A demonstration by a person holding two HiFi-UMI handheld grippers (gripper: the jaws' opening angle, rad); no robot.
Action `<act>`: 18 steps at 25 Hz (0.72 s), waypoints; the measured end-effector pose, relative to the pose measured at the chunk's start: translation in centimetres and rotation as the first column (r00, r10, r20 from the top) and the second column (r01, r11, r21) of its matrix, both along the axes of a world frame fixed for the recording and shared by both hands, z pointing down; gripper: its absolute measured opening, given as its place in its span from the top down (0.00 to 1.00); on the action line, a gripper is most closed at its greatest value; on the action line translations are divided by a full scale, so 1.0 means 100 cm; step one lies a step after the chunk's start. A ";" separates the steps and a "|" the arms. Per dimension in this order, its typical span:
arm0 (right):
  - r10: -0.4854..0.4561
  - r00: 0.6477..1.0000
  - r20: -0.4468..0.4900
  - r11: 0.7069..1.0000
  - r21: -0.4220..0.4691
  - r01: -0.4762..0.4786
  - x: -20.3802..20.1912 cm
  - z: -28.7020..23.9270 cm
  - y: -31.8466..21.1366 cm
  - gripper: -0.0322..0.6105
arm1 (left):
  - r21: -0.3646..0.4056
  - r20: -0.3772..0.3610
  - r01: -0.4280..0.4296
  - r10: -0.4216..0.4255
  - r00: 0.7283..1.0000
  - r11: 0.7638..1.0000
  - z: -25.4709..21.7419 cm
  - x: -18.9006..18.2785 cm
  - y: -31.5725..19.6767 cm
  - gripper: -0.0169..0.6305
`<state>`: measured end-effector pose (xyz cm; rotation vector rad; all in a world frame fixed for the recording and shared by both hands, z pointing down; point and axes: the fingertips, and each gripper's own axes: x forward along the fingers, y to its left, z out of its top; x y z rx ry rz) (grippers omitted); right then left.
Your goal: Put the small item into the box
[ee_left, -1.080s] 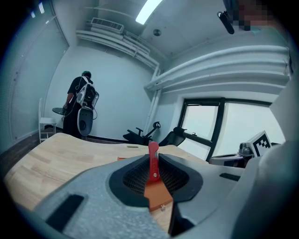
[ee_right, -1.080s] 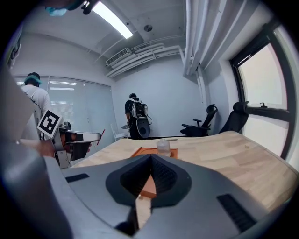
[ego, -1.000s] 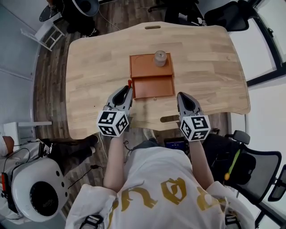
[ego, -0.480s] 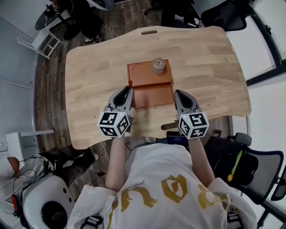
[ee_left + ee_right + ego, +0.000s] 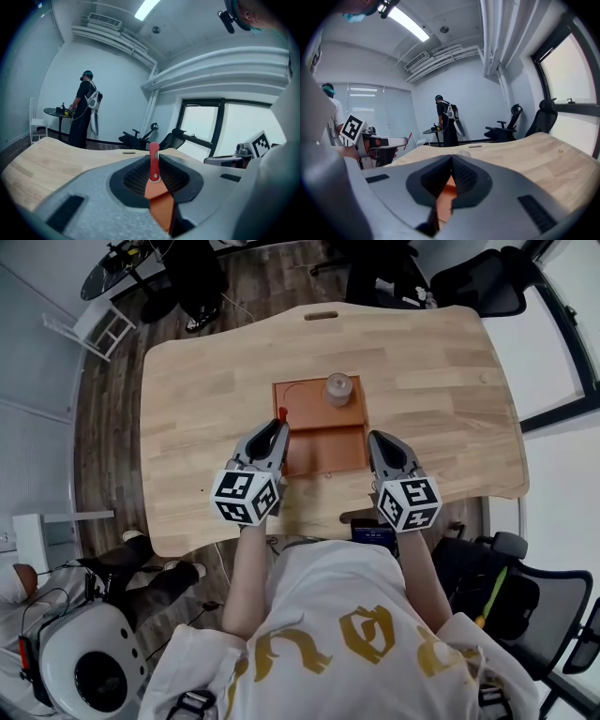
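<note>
An orange box lies open in the middle of the wooden table; its flat lid part lies behind it, and on that lid stands a small grey round jar. My left gripper is at the box's left edge, shut on a small red stick. In the left gripper view the red stick stands upright between the jaws, with the orange box showing below. My right gripper hovers at the box's right front corner, shut on nothing; its tips meet.
Black office chairs stand beyond the table's far right. A white stool is at the far left. A person stands by a small round table in the background. A slot cuts the table's far edge.
My left gripper has moved forward and right with the red stick, up to the box's left edge. The right gripper has barely moved.
</note>
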<state>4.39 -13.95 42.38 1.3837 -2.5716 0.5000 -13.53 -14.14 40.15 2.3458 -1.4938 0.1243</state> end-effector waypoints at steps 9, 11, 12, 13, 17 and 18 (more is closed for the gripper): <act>0.006 1.000 -0.016 1.000 -0.016 -0.006 0.005 0.005 -0.006 0.93 | -0.023 -0.007 -0.020 0.020 1.000 1.000 0.008 0.008 -0.006 0.88; -0.001 0.999 -0.038 1.000 -0.023 0.000 0.005 0.010 -0.006 0.93 | -0.034 -0.007 -0.023 0.023 1.000 0.999 0.012 0.010 -0.007 0.88; -0.004 0.999 -0.044 1.000 -0.028 0.002 0.005 0.013 -0.006 0.93 | -0.041 -0.007 -0.025 0.025 1.000 0.999 0.015 0.010 -0.008 0.88; -0.005 0.999 -0.046 0.999 -0.037 0.003 0.005 0.017 -0.006 0.93 | -0.048 -0.006 -0.028 0.028 1.000 0.998 0.017 0.011 -0.009 0.88; -0.006 0.999 -0.045 0.997 -0.073 0.002 0.006 0.033 -0.006 0.93 | -0.077 -0.001 -0.048 0.049 0.999 0.996 0.029 0.013 -0.009 0.88; -0.008 0.999 -0.047 0.997 -0.079 0.004 0.005 0.036 -0.008 0.93 | -0.081 0.001 -0.052 0.052 0.999 0.995 0.031 0.014 -0.010 0.88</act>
